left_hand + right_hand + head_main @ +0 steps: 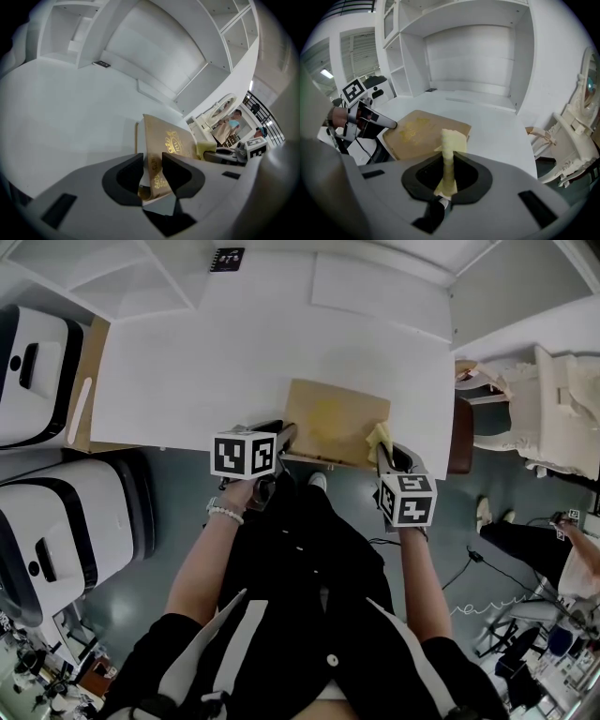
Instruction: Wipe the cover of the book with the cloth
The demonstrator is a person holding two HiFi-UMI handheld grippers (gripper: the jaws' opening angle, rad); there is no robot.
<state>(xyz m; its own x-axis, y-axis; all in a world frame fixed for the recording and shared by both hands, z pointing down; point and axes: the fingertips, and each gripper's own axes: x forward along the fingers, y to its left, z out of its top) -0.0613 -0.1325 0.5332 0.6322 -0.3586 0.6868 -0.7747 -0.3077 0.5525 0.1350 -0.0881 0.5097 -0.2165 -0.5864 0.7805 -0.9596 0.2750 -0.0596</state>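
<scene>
Book (333, 418), tan, gilt-stamped, on table (234, 352): jaws of my left gripper (152, 169) clamp its near-left corner. Jaws of my right gripper (449, 169) pinch yellow cloth (452, 140); cover lies ahead-left of it.

- This looks like a test lab dressed up as a room at home.
- A white table (281, 343) fills the top middle of the head view, with white shelves (401, 51) behind it.
- A curly white chair (553, 409) stands at the right edge.
- Big white machines (56, 521) sit at the left.
- Cables (472, 557) lie on the grey floor (178, 474) at the lower right.
- Crowded work benches (37, 671) fill the lower left corner.
</scene>
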